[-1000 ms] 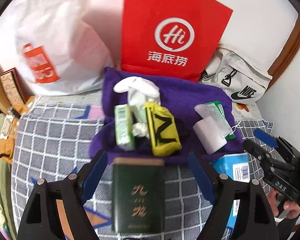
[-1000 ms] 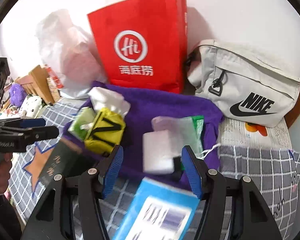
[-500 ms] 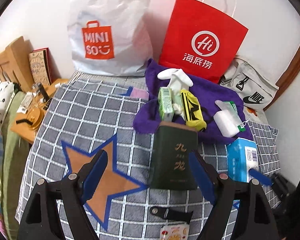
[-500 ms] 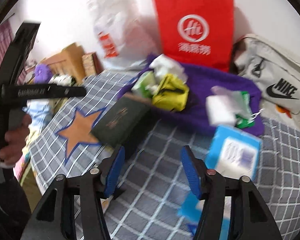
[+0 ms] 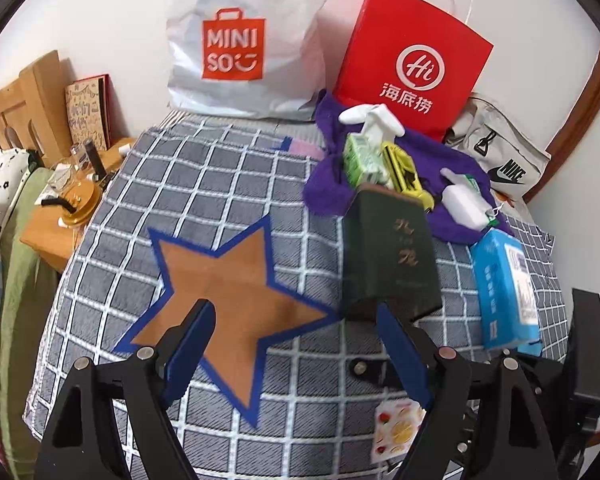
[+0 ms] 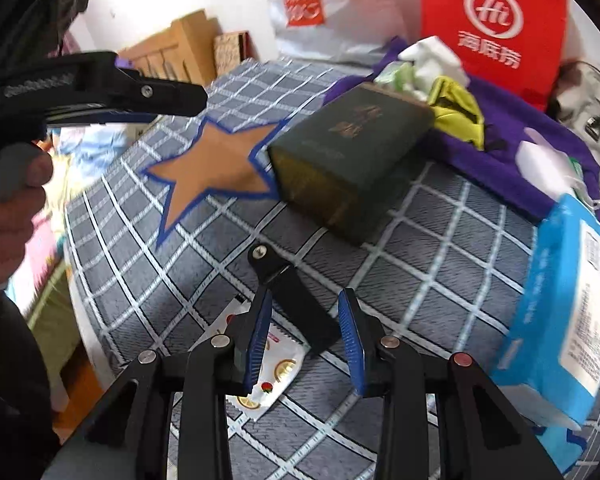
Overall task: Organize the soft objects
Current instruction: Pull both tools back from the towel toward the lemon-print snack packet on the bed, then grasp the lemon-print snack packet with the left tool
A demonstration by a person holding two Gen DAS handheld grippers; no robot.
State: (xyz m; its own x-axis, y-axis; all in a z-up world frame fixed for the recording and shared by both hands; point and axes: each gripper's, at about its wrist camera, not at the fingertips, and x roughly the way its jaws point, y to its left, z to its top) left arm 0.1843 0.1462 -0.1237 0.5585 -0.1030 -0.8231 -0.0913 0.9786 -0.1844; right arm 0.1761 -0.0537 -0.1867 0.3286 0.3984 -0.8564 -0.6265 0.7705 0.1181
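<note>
On the checked grey cloth (image 5: 228, 184) lies a purple towel (image 5: 328, 192) with a green tissue pack (image 5: 360, 160), a yellow pouch (image 5: 406, 172), white cloth (image 5: 374, 120) and a white pack (image 5: 462, 204). A dark green box (image 5: 392, 256) and a blue tissue pack (image 5: 504, 288) lie nearer. My left gripper (image 5: 296, 344) is open and empty over the orange star (image 5: 228, 288). My right gripper (image 6: 306, 336) is open, low over a black strap (image 6: 296, 304), its fingers either side of it. The green box (image 6: 348, 160) and blue pack (image 6: 564, 312) also show in the right wrist view.
A white Miniso bag (image 5: 244, 44), a red paper bag (image 5: 412, 68) and a grey Nike bag (image 5: 500, 152) stand at the wall. A wooden bedside stand (image 5: 60, 208) with clutter is at left. A small fruit-print sachet (image 6: 268, 376) lies under the right gripper.
Both grippers have pulled back from the purple towel toward the near edge of the cloth. The right gripper has dropped low over the black strap. Both stayed open.
</note>
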